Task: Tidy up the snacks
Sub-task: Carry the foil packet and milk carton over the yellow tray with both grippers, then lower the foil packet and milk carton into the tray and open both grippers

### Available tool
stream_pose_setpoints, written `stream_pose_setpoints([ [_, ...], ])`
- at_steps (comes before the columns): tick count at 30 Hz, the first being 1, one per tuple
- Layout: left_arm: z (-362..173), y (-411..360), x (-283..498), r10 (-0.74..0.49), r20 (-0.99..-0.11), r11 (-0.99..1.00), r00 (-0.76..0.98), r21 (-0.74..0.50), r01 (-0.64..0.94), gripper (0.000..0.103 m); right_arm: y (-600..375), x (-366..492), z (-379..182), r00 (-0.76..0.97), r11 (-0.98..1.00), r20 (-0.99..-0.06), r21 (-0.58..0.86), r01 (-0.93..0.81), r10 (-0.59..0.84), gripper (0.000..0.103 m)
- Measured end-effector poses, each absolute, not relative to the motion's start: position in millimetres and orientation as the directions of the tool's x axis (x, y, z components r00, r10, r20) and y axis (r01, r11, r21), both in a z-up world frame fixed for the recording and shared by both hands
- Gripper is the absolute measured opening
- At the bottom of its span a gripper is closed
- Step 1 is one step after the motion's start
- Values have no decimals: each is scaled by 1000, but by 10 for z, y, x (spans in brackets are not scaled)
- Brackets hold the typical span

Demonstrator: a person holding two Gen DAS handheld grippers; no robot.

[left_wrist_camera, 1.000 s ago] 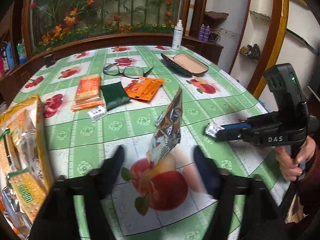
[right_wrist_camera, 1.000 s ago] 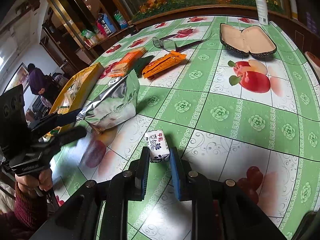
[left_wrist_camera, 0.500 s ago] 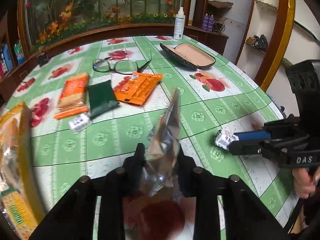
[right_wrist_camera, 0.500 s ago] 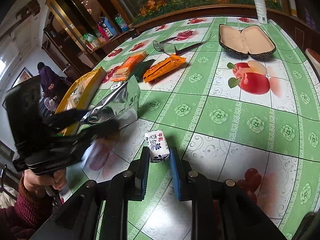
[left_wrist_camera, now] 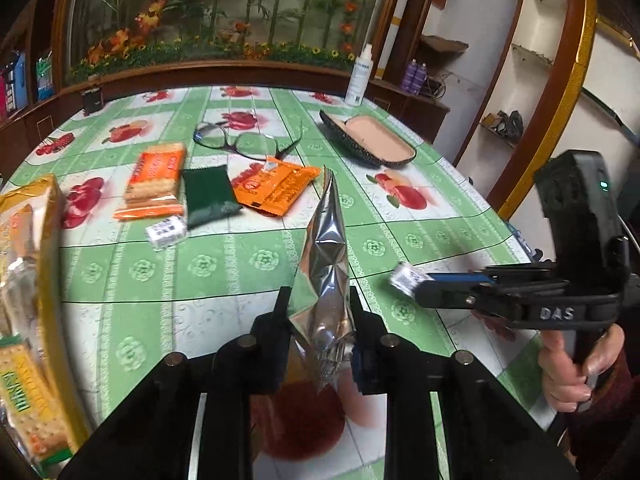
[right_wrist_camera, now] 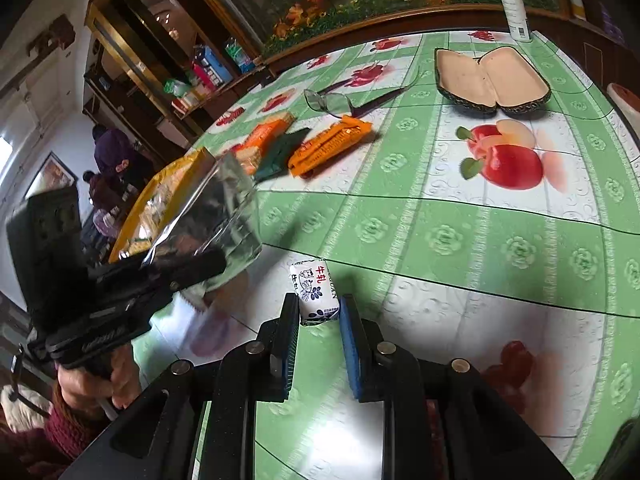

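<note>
Our left gripper (left_wrist_camera: 320, 320) has just closed, pinching the silver foil pouch (left_wrist_camera: 326, 264) upright; our right gripper (right_wrist_camera: 320, 312) pinches a white candy (right_wrist_camera: 314, 294) just right of it.

"das" stands in pale letters on the side of the right gripper (left_wrist_camera: 404, 280). the small white candy (right_wrist_camera: 316, 294) bears red characters "牛轧"; its blue side lettering looks too blurred to read.

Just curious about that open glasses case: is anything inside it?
The glasses case lies open, showing only bare tan lining in both halves. The glasses rest beside it on the tablecloth.
</note>
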State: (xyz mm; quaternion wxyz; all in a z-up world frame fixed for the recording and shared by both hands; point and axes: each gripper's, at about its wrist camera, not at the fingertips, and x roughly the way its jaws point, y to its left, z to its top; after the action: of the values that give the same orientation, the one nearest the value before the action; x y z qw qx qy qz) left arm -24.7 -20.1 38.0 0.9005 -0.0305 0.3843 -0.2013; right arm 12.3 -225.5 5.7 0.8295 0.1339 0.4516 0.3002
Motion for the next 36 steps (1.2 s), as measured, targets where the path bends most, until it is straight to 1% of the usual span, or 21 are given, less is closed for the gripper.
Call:
stream_pose_setpoints([
  [5,554,107,-420,-376,-643,925,667,-223,306,24,-1970,106,148,409,745,-623,543,-388,667,22],
  [11,705,587,-606,-335,-603,942,723,-239,237,24,-1485,116,227,369,710,-609,559,-429,702,22],
  [20,864,1400,-871,-211,-549,965,809,-250,82,24,-676,119,518,317,652,-586,542,-530,745,22],
  [26,816,1895,-1017,-109,-541,965,834,-260,-43,24,-23,121,662,279,616,-586,517,-594,761,23],
  [30,739,2177,-1067,-68,-544,952,837,-285,-108,24,358,108,660,258,611,-605,498,-615,753,23],
  [33,649,2322,-1067,-28,-557,948,830,-279,-155,24,549,98,654,269,621,-616,473,-625,740,23],
  [36,553,2386,-1051,-18,-567,942,824,-286,-175,24,712,161,603,271,634,-628,470,-615,729,23],
])
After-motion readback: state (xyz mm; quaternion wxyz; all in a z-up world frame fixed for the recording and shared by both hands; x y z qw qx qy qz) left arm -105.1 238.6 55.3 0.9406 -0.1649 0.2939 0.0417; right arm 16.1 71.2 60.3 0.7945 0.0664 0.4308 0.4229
